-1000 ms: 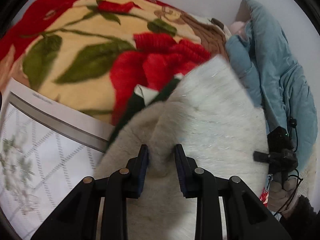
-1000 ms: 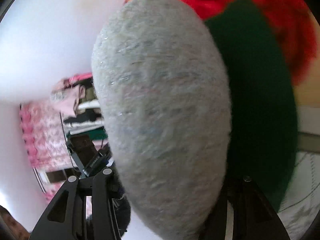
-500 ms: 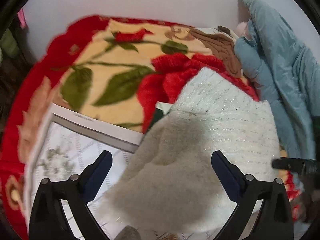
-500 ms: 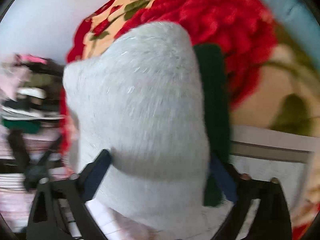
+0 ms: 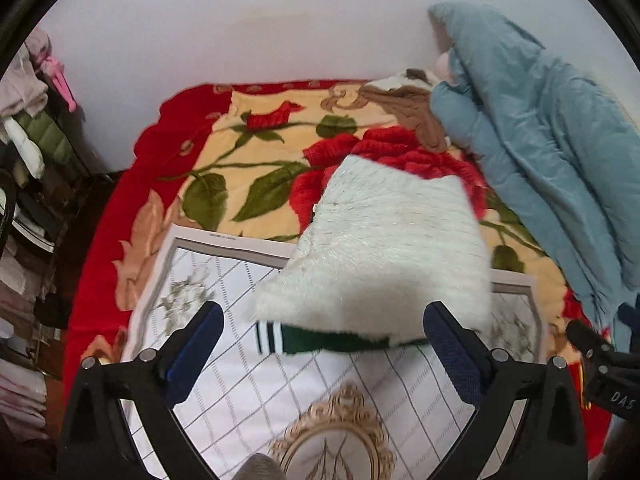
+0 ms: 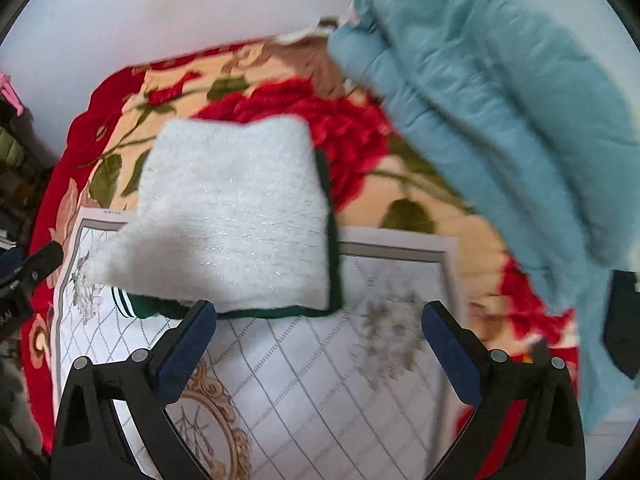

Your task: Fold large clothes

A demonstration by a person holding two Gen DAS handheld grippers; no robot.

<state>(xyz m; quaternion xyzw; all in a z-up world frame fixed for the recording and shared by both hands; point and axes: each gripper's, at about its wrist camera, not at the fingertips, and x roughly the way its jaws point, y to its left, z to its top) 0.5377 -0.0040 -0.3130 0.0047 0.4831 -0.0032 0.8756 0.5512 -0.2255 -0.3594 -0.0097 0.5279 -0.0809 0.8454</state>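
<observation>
A folded white fuzzy garment [image 5: 384, 248] [image 6: 232, 216] with a dark green lining and a striped cuff [image 5: 268, 334] lies on the bed, half on the white patterned mat [image 5: 304, 384] [image 6: 320, 376]. My left gripper [image 5: 322, 328] hangs above its near edge, jaws wide open, nothing between them. My right gripper [image 6: 318, 324] is also raised over the near edge of the garment, open and holding nothing. The right gripper's body shows at the right edge of the left wrist view, and the left one at the left edge of the right wrist view.
A red rose blanket [image 5: 260, 148] [image 6: 340, 120] covers the bed. A light blue padded coat [image 5: 552, 152] [image 6: 500, 100] is heaped at the right against the white wall. A brown garment [image 5: 416, 108] lies behind. Clothes and clutter [image 5: 28, 120] stand left of the bed.
Both grippers let go of the white garment, opened wide and rose away. The garment dropped flat onto the mat and blanket, folded.
</observation>
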